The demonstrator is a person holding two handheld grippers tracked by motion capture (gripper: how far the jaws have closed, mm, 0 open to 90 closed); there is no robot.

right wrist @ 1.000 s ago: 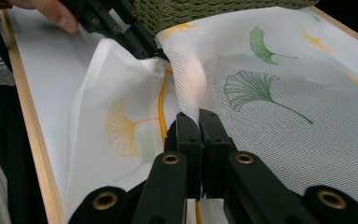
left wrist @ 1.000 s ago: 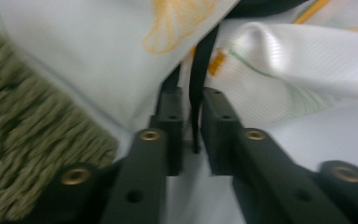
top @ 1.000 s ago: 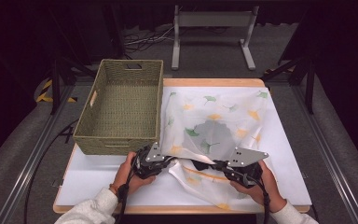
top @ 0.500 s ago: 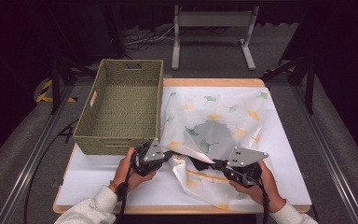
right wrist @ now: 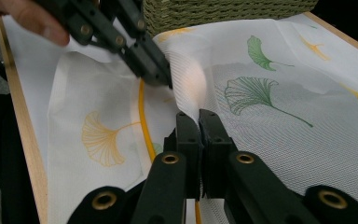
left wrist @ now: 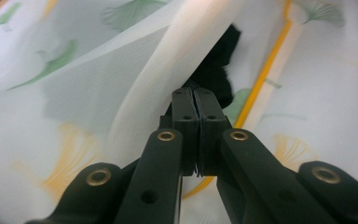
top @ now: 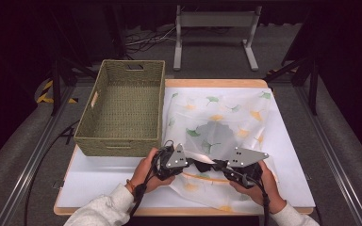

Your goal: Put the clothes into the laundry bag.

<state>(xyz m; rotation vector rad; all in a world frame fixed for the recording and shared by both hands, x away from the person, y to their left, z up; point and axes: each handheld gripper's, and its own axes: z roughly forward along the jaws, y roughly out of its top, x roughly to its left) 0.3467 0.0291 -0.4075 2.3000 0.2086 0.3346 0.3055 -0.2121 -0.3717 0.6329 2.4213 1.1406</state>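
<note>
A sheer white mesh bag printed with green and yellow ginkgo leaves lies on the white table top; a yellow zip line runs along its near part. My left gripper is shut on a raised fold of the mesh, its jaws pressed together. My right gripper is shut on the same fold, with its jaws closed tight. The two grippers stand tip to tip, a short gap apart; the left gripper shows just beyond my right jaws. A greyish shape shows through the bag's middle.
A green woven basket stands at the left of the table, touching the bag's left edge. The white table top has a wooden rim along its near side. A metal stand sits on the floor beyond the table.
My left gripper has moved right and slightly up, toward the right gripper, drawing the mesh into a raised fold between them. The right gripper has stayed put.
</note>
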